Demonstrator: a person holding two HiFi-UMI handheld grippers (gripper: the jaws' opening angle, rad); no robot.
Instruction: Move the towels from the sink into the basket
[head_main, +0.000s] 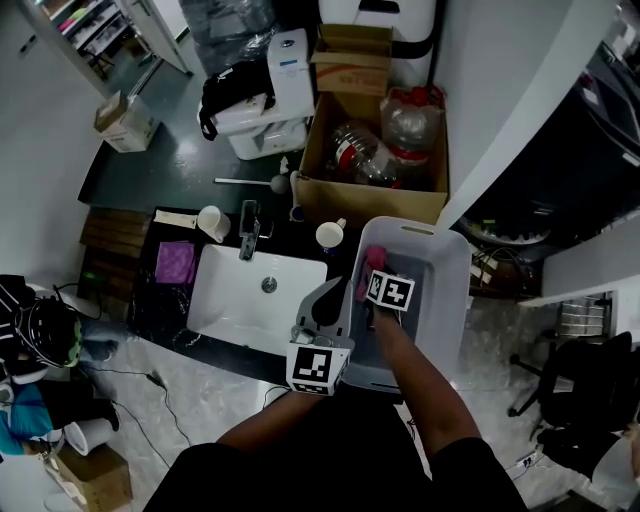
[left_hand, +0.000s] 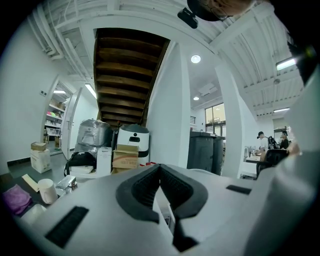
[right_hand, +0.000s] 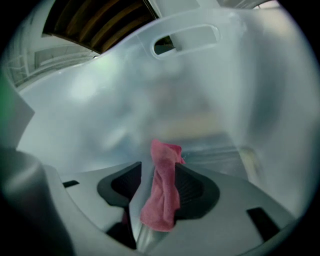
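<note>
Our left hand-held gripper (head_main: 322, 302) is clenched on nothing and held level between sink and basket, parked there, we judge, to leave room for the other. Reading from the left, a purple towel (head_main: 175, 262) lies on the dark surface (head_main: 145, 300) just beside the white sink (head_main: 230, 292), whose basin looks bare. Further right, our right hand-held gripper (head_main: 370, 278) tips down into the basket (head_main: 412, 229). Its jaws are apart with the pink towel (right_hand: 162, 192) hanging between them. The towel may be clinging to one pad, but blur hides that. Let go this low inside, it should land in the basket.
</note>
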